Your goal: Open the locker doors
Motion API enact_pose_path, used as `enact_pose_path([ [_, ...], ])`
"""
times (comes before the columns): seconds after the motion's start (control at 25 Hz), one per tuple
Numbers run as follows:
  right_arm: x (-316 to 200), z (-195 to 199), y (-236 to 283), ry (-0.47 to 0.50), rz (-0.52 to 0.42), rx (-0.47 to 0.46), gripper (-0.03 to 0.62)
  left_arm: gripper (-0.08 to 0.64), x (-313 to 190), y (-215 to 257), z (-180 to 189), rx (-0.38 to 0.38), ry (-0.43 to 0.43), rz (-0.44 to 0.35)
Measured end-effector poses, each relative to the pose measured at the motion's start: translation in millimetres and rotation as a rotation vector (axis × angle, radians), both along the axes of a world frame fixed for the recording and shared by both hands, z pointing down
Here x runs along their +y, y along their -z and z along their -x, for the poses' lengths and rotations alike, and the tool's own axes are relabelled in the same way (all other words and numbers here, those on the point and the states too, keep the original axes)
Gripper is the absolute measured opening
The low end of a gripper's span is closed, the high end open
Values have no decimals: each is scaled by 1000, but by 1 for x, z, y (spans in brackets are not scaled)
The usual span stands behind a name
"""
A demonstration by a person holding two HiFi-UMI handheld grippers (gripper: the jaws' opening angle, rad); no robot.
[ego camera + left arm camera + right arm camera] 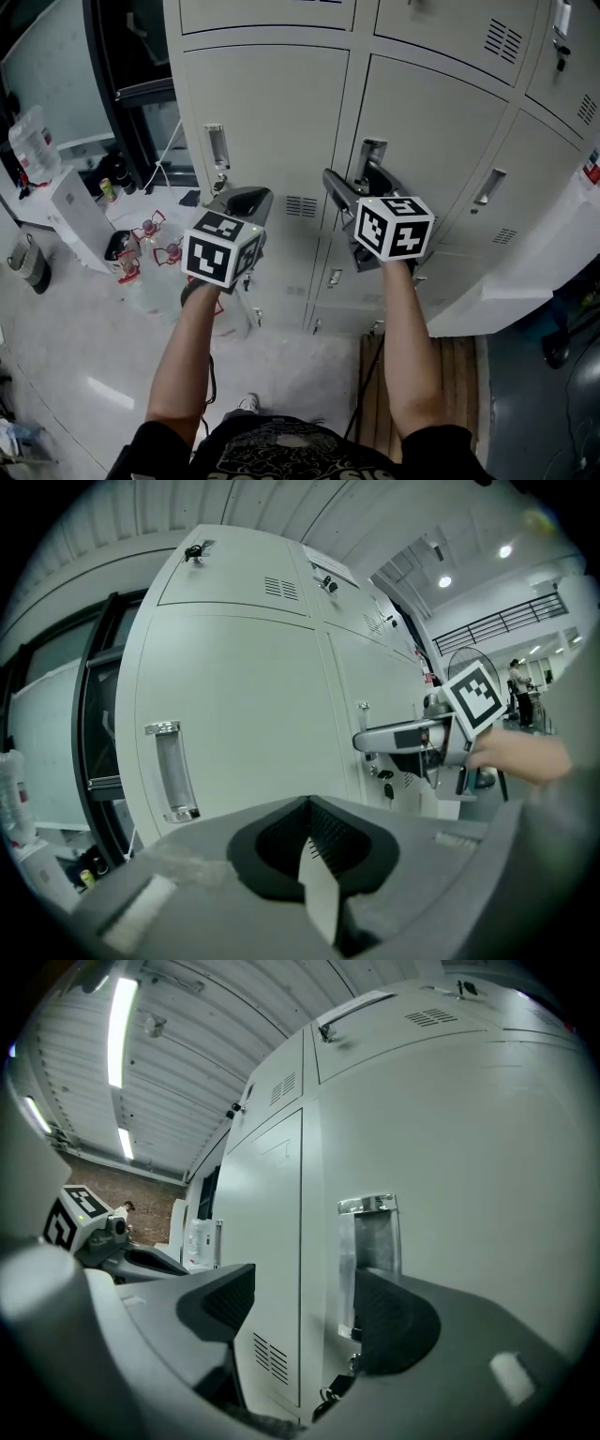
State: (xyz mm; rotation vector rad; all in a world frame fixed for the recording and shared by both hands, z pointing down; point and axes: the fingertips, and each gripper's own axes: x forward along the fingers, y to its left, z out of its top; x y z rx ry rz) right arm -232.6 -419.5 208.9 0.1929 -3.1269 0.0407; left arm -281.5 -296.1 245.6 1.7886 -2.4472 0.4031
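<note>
Aligning the right gripper (309, 1312) with the recessed handle (370, 1260) of a locker door (469, 1129). Its jaws stand apart and hold nothing. The handle lies just ahead, beside the inner face of the right-hand jaw, its lower end hidden behind that jaw; contact cannot be judged. The other jaw fronts the neighbouring door (272, 1213). Centring the handle between the jaws before closing and pulling outward would likely serve best. The left gripper (314, 850), jaws together and empty, hangs short of the second handle (172, 771).
</note>
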Motion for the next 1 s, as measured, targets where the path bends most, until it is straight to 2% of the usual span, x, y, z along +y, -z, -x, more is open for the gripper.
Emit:
enact_pose_path([
  [0.52, 9, -13, 0, -123, -17, -1, 317, 3, 1, -10, -4, 26, -111, -6],
  [1.0, 21, -47, 2, -218, -33, -4, 259, 3, -27, -14, -31, 46, -274, -24],
])
